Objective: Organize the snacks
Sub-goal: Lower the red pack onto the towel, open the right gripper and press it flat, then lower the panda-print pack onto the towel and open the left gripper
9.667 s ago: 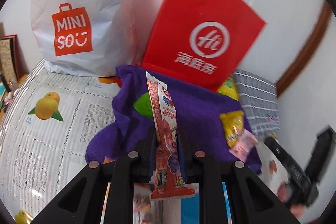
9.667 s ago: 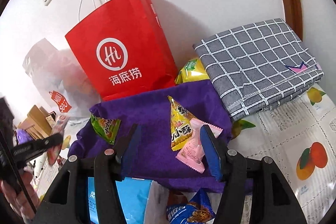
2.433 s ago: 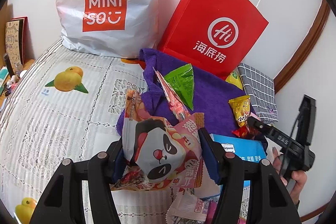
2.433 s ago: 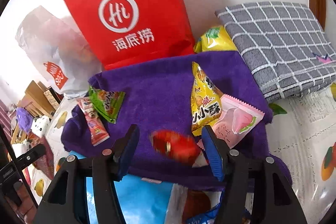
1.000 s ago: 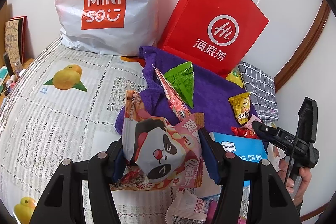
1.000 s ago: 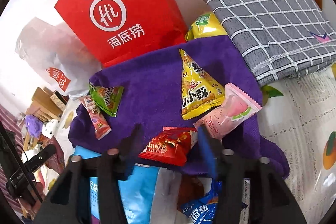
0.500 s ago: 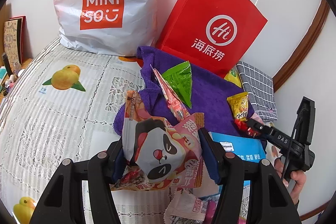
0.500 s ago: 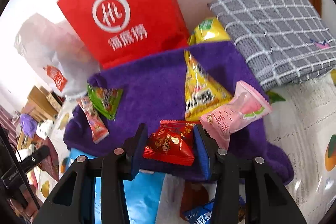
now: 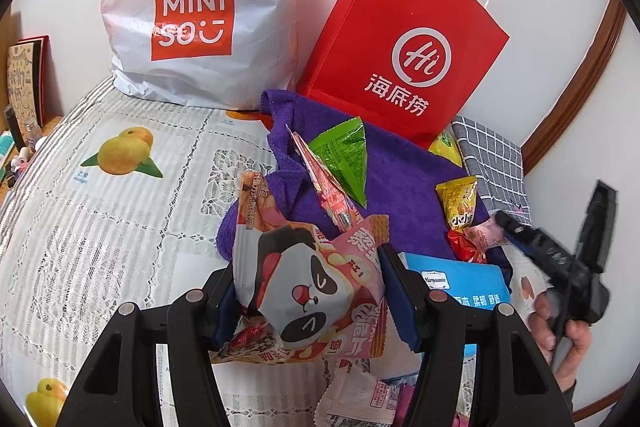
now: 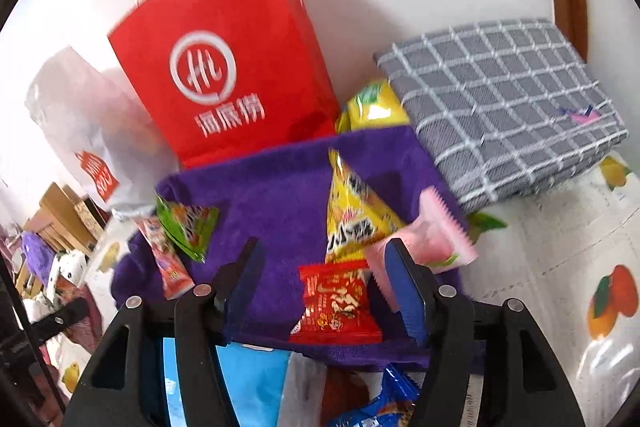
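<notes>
My left gripper (image 9: 308, 279) is shut on a pink panda-print snack bag (image 9: 312, 303), held just in front of the purple towel (image 9: 400, 195). In the right wrist view, my right gripper (image 10: 324, 255) hangs over the towel's near edge (image 10: 272, 195) with its jaws opening. A small red packet (image 10: 336, 303) lies on the towel between them, and the left jaw stands clear of it. A yellow packet (image 10: 352, 215), a pink packet (image 10: 432, 243), a green packet (image 10: 188, 223) and a red strip packet (image 10: 164, 259) also lie on the towel.
A red paper bag (image 9: 400, 39) and a white shopping bag (image 9: 200, 7) stand against the wall behind the towel. A folded grey checked cloth (image 10: 500, 99) lies at the right. A blue pack (image 9: 460, 279) and several loose packets sit near the front. A person's hand (image 9: 568, 331) holds the right gripper.
The right gripper's jaws have spread apart and the red packet now lies loose on the towel's near edge. The left gripper and its panda bag have not moved.
</notes>
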Motion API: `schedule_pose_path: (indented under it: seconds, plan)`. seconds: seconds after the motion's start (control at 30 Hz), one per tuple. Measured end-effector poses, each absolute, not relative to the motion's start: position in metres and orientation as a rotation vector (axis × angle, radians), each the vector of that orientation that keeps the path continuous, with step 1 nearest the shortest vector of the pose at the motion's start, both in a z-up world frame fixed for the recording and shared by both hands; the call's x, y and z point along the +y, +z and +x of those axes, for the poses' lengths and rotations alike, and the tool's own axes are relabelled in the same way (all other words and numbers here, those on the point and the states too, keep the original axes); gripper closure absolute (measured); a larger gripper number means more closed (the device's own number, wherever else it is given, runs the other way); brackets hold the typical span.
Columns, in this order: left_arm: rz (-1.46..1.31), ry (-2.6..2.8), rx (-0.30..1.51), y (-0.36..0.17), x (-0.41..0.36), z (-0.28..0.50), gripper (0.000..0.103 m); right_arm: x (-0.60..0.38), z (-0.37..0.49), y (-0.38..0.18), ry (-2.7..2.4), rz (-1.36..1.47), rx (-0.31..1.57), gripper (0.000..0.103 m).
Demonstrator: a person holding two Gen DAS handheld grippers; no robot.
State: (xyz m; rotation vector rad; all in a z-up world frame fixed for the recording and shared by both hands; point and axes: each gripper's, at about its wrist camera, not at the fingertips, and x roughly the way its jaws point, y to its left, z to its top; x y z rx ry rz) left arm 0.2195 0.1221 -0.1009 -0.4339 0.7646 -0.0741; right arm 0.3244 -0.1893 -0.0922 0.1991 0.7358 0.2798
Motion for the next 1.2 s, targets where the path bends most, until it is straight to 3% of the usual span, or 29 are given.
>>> schedule_pose_path:
  seconds: [0.6, 1.2]
  plan:
    - [-0.430, -0.040, 0.807, -0.083, 0.104, 0.274, 0.043, -0.226, 0.310, -0.069, 0.215, 0.289, 0.654, 0.041]
    - [-0.399, -0.062, 0.910, -0.108, 0.065, 0.343, 0.041, -0.229, 0.310, -0.066, 0.230, 0.306, 0.665, 0.041]
